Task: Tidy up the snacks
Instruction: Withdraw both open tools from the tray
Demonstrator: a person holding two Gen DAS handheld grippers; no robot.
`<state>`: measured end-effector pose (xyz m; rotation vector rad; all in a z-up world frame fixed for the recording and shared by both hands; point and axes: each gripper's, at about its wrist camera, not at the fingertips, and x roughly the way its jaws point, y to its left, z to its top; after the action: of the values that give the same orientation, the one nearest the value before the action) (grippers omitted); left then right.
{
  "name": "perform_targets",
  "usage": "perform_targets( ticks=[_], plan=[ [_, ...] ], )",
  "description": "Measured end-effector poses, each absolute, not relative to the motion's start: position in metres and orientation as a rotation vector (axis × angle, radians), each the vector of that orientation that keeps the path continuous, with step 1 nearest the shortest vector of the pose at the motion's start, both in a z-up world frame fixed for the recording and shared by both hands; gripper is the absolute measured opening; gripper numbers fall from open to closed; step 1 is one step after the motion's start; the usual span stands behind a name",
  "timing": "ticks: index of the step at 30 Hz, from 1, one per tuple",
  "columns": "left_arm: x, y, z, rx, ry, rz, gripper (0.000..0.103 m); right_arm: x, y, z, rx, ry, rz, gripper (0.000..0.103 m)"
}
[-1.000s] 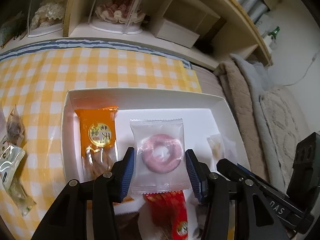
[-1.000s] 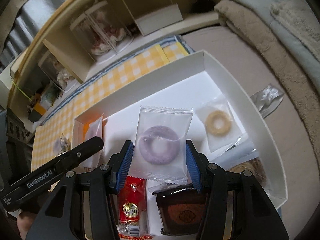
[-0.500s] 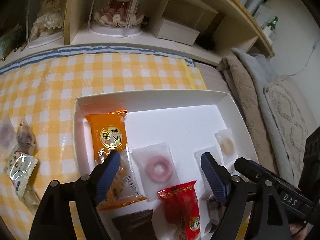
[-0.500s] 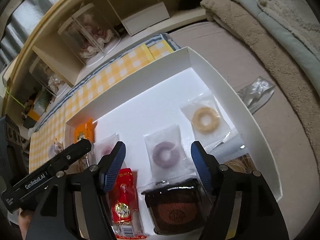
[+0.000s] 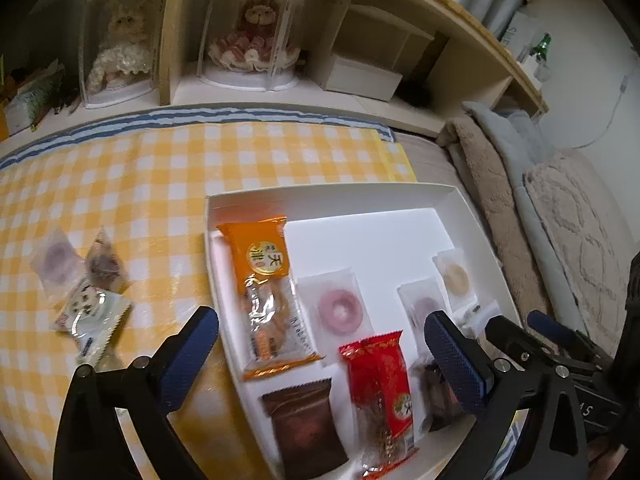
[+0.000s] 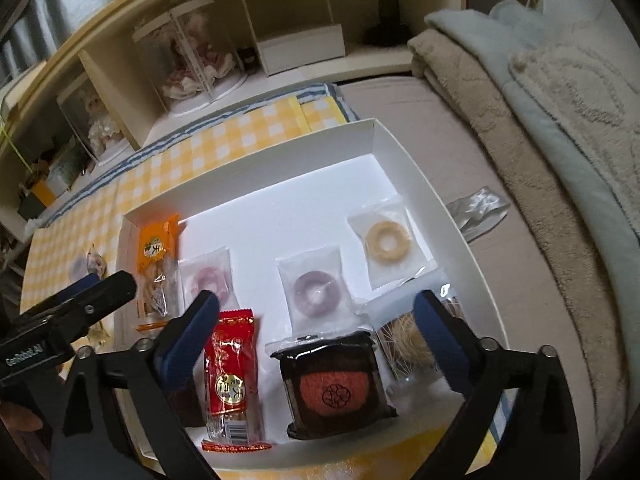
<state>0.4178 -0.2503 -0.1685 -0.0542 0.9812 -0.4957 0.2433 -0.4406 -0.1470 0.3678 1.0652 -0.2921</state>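
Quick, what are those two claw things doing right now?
Left gripper: open, holding nothing.
Right gripper: open, holding nothing.

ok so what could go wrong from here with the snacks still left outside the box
The loose packets on the checked cloth overlap, so the left tongs may pinch two at once. The silver wrapper lies beside the box wall and could be missed. The near half of the box is crowded, so new packets might land on others.

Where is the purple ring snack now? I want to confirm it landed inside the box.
In the right wrist view, the purple ring snack lies flat inside the white box, between the pink ring and the yellow ring.
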Motion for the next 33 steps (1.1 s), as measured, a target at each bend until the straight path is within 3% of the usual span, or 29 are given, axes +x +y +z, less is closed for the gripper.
perform_targets(
  ticks=[33],
  plan=[
    [0.341,-0.084,-0.062,-0.068,0.881,-0.391,0.103,0.225,-0.341,-0.071,0.213,0.917,-0.181,0.103]
  ],
)
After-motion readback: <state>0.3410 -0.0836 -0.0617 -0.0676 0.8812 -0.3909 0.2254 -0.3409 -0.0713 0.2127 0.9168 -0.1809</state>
